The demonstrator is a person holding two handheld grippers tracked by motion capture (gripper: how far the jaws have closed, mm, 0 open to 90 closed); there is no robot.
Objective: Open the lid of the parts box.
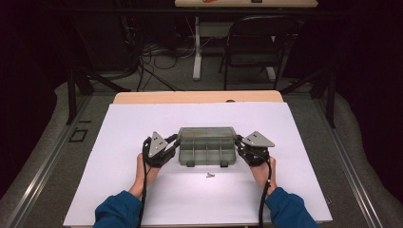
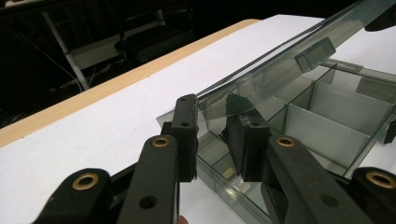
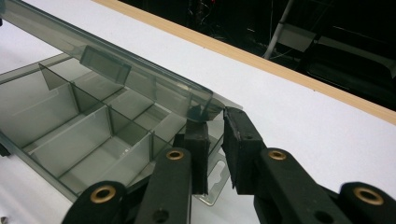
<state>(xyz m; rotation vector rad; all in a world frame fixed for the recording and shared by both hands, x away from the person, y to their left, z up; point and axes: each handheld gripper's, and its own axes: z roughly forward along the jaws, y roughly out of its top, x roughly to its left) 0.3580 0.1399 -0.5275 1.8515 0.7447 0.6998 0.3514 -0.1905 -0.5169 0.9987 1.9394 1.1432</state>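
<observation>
Nearest us in the high view, two blue sleeves (image 1: 119,211) enter from the bottom edge, forearms angled inward, each hand wrapped around a black two-jaw tool with a grey three-cornered plate on top and a black cable trailing back along the wrist. Between the hands lies a small dark screw-like piece (image 1: 209,175) on the matte white sheet (image 1: 142,190) that covers the wooden table (image 1: 142,97). Just beyond it sits the organizer box (image 1: 207,151) — smoky translucent plastic, rectangular, its base split by thin walls into several compartments, two latch tabs on its near edge. It rests at mid-sheet, square to us. The left gripper (image 1: 172,142) meets the box's left end and the right gripper (image 1: 240,142) its right end, both tools held roughly level and pointing inward. In the left gripper view, the flat black pads straddle the left corner of the lid (image 2: 280,60), which is tilted up off the base; the jaws stand narrowly apart with the lid's edge between them and look pressed onto it. In the right gripper view, the jaws pinch the lid's rounded right corner likewise. Farther off — a dark folding chair (image 1: 256,45) and tangled floor cables (image 1: 161,52).
</observation>
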